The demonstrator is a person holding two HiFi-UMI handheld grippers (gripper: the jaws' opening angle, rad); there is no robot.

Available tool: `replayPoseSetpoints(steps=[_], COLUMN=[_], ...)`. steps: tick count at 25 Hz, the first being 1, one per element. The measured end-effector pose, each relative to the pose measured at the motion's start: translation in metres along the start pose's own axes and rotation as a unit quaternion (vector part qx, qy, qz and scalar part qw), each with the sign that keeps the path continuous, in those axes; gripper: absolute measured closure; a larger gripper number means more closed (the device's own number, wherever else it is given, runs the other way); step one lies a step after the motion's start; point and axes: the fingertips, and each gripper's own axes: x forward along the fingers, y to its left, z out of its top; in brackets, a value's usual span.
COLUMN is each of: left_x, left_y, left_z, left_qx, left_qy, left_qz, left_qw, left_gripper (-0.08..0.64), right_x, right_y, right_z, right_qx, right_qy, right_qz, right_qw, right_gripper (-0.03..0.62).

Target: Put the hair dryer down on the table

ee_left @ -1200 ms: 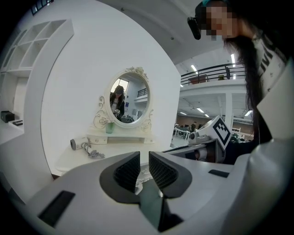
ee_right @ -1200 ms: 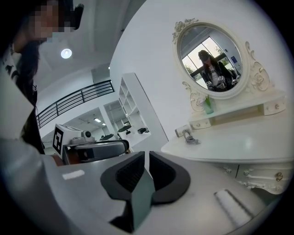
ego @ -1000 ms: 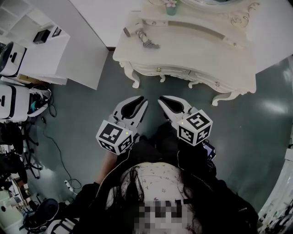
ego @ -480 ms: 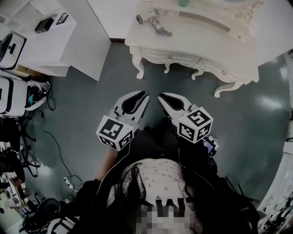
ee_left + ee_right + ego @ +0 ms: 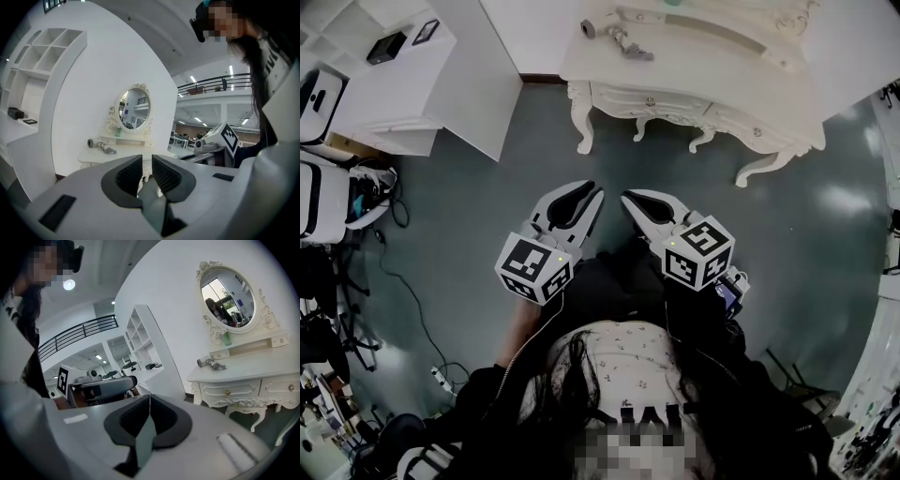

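The grey hair dryer lies with its cord on the white dressing table, near the table's left end. It also shows in the left gripper view, hair dryer, and in the right gripper view, hair dryer. Both grippers hang side by side over the dark floor, well short of the table. My left gripper holds nothing, and a narrow gap shows between its pads. My right gripper has just been closing and is shut with nothing between its jaws, the pads meeting in a line.
A white shelving unit with small dark objects stands at the left. White machines and cables line the left edge. An oval mirror rises behind the table, with a green bottle under it.
The dressing table has slid toward the top of the head view, leaving more floor between it and the grippers. Both grippers keep their places side by side.
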Motion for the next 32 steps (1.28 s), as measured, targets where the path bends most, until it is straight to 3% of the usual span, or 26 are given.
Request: replayPoseSetpoints(steps=[12,32], left_x=[-0.009,-0.023], left_y=[-0.015,-0.018], left_z=[-0.008,-0.006], left_qx=[0.007,0.022], left_qy=[-0.003,-0.014], left_qz=[-0.022,-0.018], left_qw=[0.9997,0.9995], left_gripper=[0.502,0.502], right_x=[-0.007,-0.004], right_y=[0.014,0.027], right_z=[-0.012,-0.012], right_qx=[-0.001,-0.015], right_qy=[0.002,-0.003], right_qz=[-0.005,0.008], right_qw=[1.000,1.000], right_gripper=[0.577,0.582])
